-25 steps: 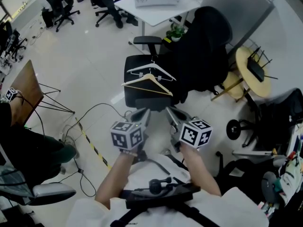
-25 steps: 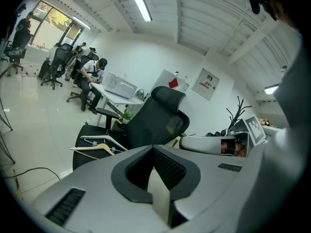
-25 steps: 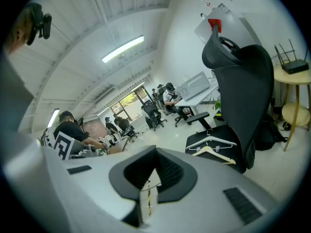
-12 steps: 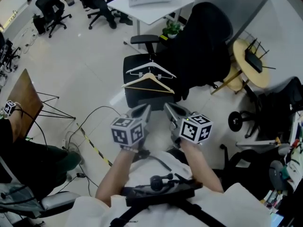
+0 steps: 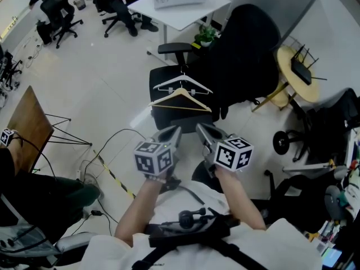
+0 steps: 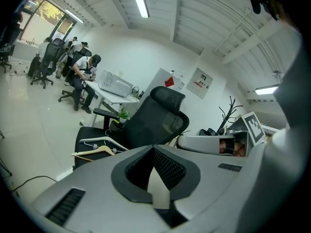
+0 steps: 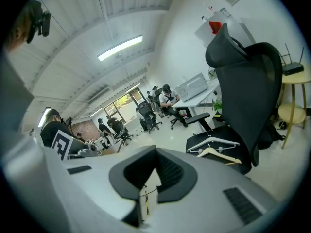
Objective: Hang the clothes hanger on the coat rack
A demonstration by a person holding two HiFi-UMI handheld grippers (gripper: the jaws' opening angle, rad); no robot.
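Grey, nearest: left gripper and right gripper, side by side, jaws of each pressed together on nothing. Just ahead, on seat of black office chair: wooden clothes hanger, lying flat, clear of both grippers. White hanger just behind it. Farther, in left gripper view: dark branched coat rack against white wall.

Around you: pale glossy floor; black mesh office chair; white desk behind it; round wooden stool; ceiling strip lights; far windows.
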